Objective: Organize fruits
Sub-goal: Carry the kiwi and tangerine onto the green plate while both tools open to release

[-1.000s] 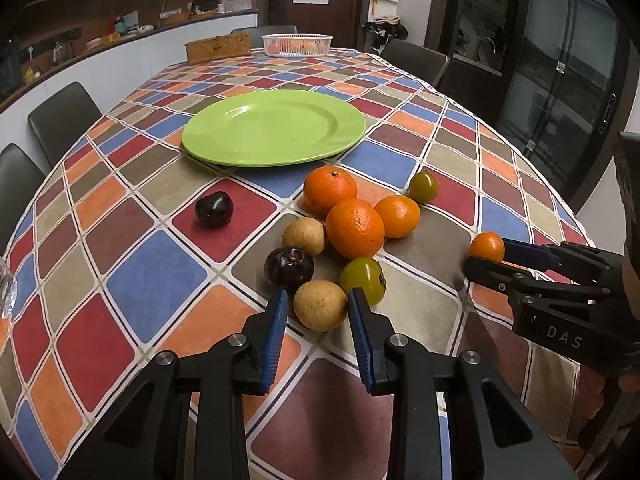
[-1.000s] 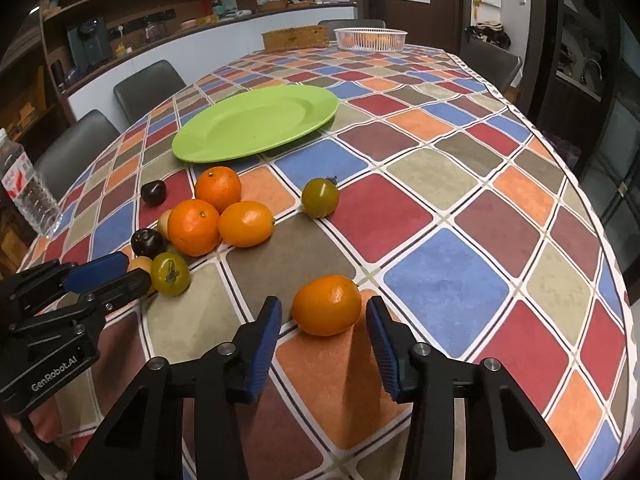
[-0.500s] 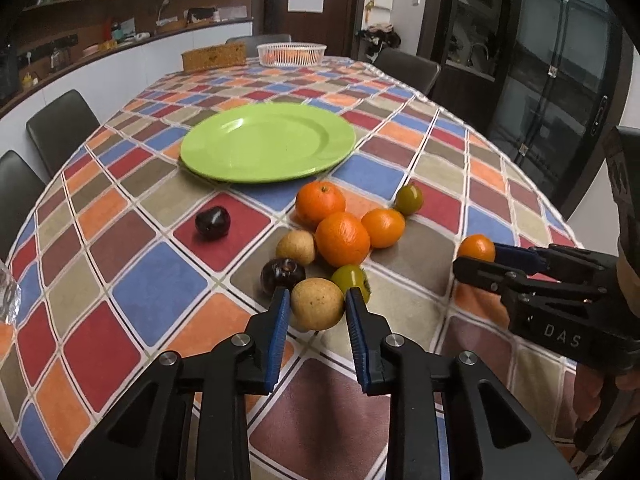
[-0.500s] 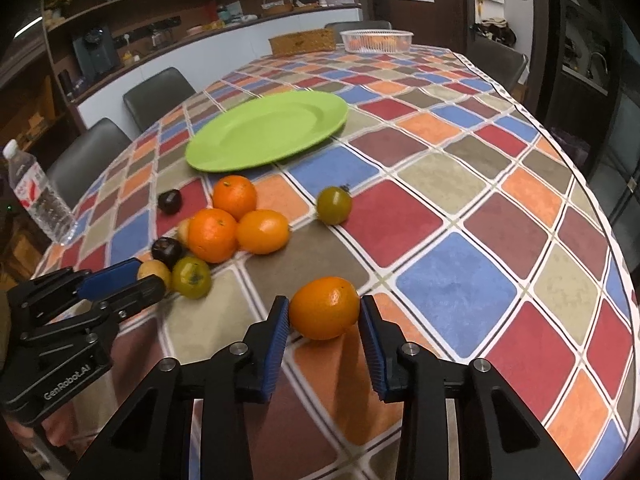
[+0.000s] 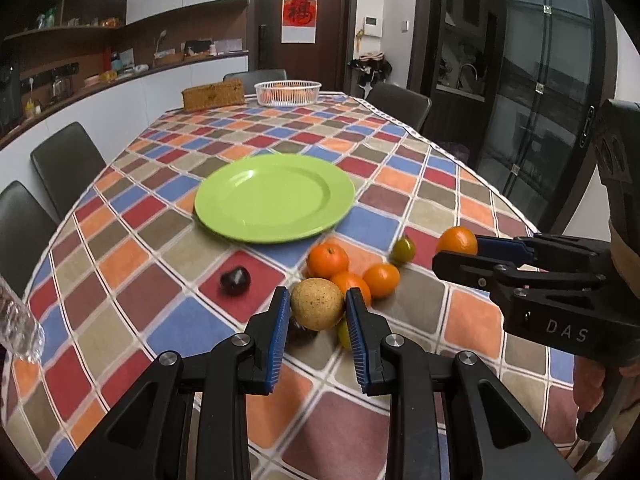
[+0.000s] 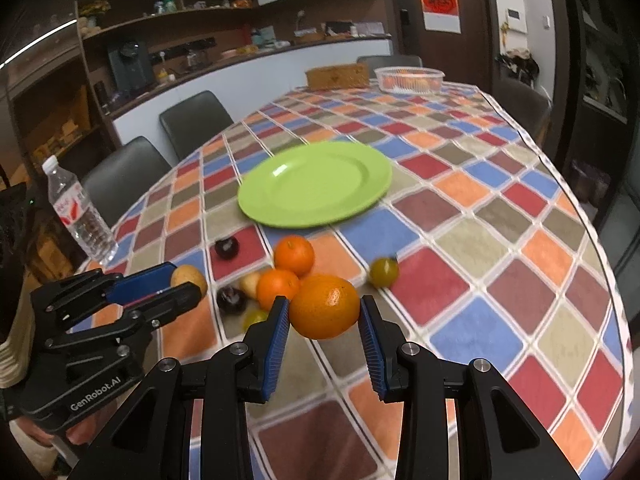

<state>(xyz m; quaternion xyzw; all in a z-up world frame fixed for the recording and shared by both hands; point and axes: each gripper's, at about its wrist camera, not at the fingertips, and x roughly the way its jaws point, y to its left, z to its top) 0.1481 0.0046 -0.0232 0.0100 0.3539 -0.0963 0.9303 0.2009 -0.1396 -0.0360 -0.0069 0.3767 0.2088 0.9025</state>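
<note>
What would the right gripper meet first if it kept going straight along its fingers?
Probably the fruit cluster: the right gripper, shut on an orange, points down toward a tangerine just ahead. Depth is unclear, so it may pass above it toward the green plate.

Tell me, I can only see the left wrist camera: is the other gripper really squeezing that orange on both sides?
Observer: Yes. In the right wrist view the right gripper has just been closing its jaws, and both blue pads press on the orange.
Operator: Is anything hiding behind my brown fruit?
Observer: Yes, a second dark fruit lies right by the pile of oranges.
Operator: What's the see-through thing at my left edge?
Observer: A water bottle, standing upright with a white cap and a red label, near the edge of the table.
</note>
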